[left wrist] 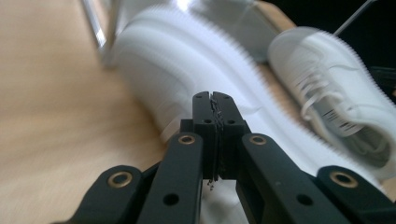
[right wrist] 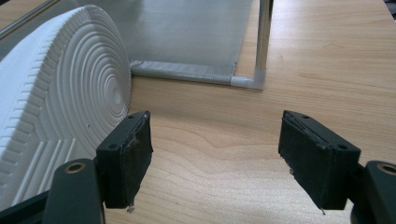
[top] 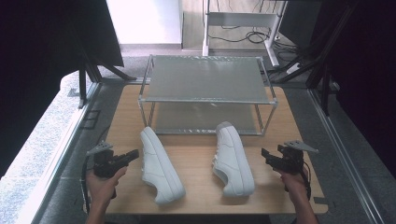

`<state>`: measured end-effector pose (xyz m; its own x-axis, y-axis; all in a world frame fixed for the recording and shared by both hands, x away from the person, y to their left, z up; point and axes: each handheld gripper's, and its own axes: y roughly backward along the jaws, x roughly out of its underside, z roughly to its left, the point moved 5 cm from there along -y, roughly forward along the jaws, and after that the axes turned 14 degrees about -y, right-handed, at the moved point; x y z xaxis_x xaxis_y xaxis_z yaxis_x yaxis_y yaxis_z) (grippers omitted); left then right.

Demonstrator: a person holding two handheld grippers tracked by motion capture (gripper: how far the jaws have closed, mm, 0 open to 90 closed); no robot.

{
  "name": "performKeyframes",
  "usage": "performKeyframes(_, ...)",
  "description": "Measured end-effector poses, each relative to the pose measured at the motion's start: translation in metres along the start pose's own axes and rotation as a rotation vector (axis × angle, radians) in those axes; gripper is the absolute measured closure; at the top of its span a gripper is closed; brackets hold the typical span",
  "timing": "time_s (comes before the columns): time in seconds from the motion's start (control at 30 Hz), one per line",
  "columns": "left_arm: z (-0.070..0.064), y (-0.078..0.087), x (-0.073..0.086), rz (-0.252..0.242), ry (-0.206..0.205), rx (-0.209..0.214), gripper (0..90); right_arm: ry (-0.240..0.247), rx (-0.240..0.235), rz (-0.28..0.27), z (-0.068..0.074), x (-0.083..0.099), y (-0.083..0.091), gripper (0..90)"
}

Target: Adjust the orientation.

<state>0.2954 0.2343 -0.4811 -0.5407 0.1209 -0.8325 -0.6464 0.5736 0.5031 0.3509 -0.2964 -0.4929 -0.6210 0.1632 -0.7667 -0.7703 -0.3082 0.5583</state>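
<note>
Two white sneakers lie on their sides on the wooden table (top: 201, 198). The left shoe (top: 159, 165) (left wrist: 187, 60) shows its ribbed sole to my left gripper (top: 135, 154) (left wrist: 214, 100), which is shut with nothing between its jaws and sits just left of the shoe. The right shoe (top: 233, 158) (right wrist: 60, 93), with its laces visible in the left gripper view (left wrist: 327, 70), lies left of my right gripper (top: 264, 153) (right wrist: 217, 133). That gripper is open and empty, and the shoe's sole is close beside its left jaw.
A two-tier metal shoe rack (top: 205, 100) stands behind the shoes; its lower shelf (right wrist: 187, 32) and a corner post (right wrist: 264, 37) are just ahead of the right gripper. Dark frames and curtains flank the table. Cables lie on the floor beyond.
</note>
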Motion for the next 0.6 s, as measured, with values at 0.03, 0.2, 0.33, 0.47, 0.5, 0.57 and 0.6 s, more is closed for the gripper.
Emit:
performKeyframes(0.03, 0.003, 0.000, 0.003, 0.006, 0.013, -0.003, 89.6, 0.001, 0.001, 0.003, 0.000, 0.000, 0.000, 26.2)
performKeyframes(0.2, 0.004, -0.008, 0.009, 0.033, 0.007, 0.000, 88.3, 0.007, 0.012, 0.007, 0.001, 0.001, -0.002, 26.0)
performKeyframes(0.33, 0.005, -0.012, 0.012, 0.055, 0.008, 0.009, 89.2, 0.009, 0.017, 0.014, 0.001, 0.003, -0.003, 25.9)
performKeyframes(0.47, 0.005, -0.015, 0.014, 0.064, 0.011, 0.013, 90.0, 0.011, 0.020, 0.023, 0.000, 0.004, -0.004, 25.9)
performKeyframes(0.5, 0.005, -0.016, 0.014, 0.067, 0.014, 0.014, 90.0, 0.013, 0.020, 0.023, 0.000, 0.004, -0.004, 26.0)
performKeyframes(0.57, 0.004, -0.017, 0.015, 0.070, 0.014, 0.016, 90.0, 0.015, 0.020, 0.022, 0.001, 0.004, -0.005, 25.9)
performKeyframes(0.6, 0.004, -0.018, 0.015, 0.072, 0.016, 0.019, 90.0, 0.016, 0.020, 0.022, 0.001, 0.004, -0.005, 25.9)
